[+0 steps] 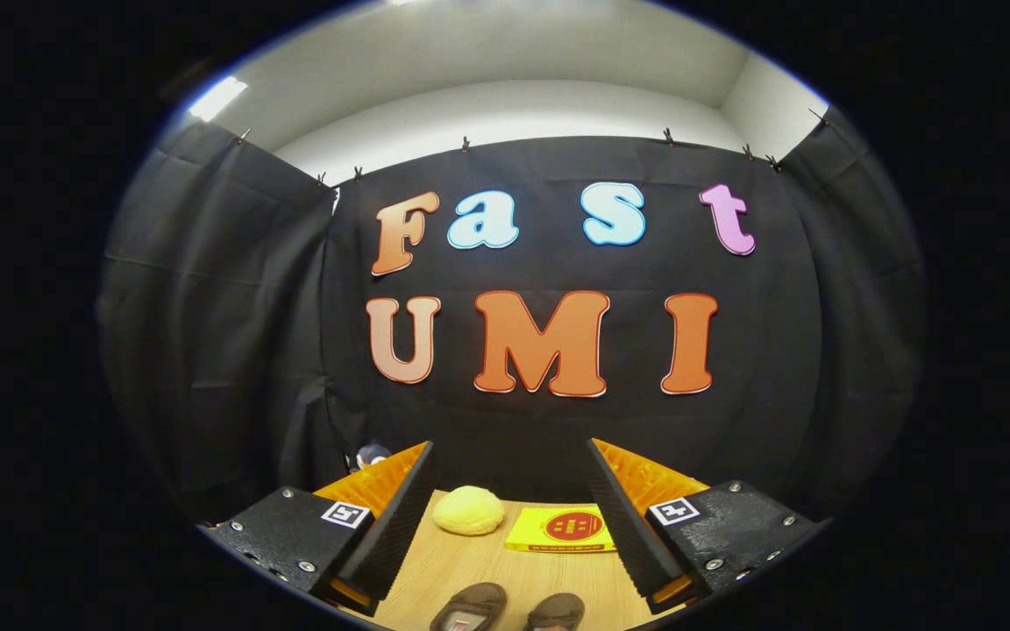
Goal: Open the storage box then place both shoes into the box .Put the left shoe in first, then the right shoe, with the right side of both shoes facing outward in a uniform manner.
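Note:
My gripper (pixel 509 469) is held high and level, open, with nothing between its fingers. Two dark brown shoes sit side by side on the wooden table (pixel 487 565), low between the fingers: the left-hand shoe (pixel 470 606) and the right-hand shoe (pixel 555 610). Just their toe ends show, pointing away from me. I cannot make out a storage box.
Beyond the shoes, near the table's far edge, lie a pale yellow rounded soft thing (pixel 468 510) and a flat yellow packet with a red round mark (pixel 562 529). A small dark object (pixel 371 454) peeks out behind the left finger. Black cloth closes the booth behind and at both sides.

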Available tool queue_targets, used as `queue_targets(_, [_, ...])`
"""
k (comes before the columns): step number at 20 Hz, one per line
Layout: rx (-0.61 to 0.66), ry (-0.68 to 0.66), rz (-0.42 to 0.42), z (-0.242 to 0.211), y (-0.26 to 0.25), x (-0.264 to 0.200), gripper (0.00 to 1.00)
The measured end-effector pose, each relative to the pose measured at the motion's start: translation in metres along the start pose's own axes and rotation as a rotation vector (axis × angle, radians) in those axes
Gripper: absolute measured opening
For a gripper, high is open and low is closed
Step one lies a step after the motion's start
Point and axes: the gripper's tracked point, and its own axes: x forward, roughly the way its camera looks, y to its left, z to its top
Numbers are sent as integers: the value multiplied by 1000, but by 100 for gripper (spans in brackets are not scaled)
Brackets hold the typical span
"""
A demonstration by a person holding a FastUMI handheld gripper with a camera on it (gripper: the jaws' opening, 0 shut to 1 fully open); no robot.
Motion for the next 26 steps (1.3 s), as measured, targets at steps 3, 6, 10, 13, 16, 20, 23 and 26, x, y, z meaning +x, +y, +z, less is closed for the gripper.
queue_targets(3, [47,60,40,-20,11,3,100])
queue_targets(6, [132,131,110,-46,32,8,100])
queue_targets(10, [213,346,249,-119,76,8,99])
queue_targets(13, [273,474,328,-158,110,7,97])
queue_targets(16, [362,584,391,-183,139,5,97])
queue_targets(20, [468,722,442,-215,168,0,96])
queue_targets(23, [524,827,494,-237,190,-8,97])
queue_targets(26, [574,916,543,-259,217,-13,96])
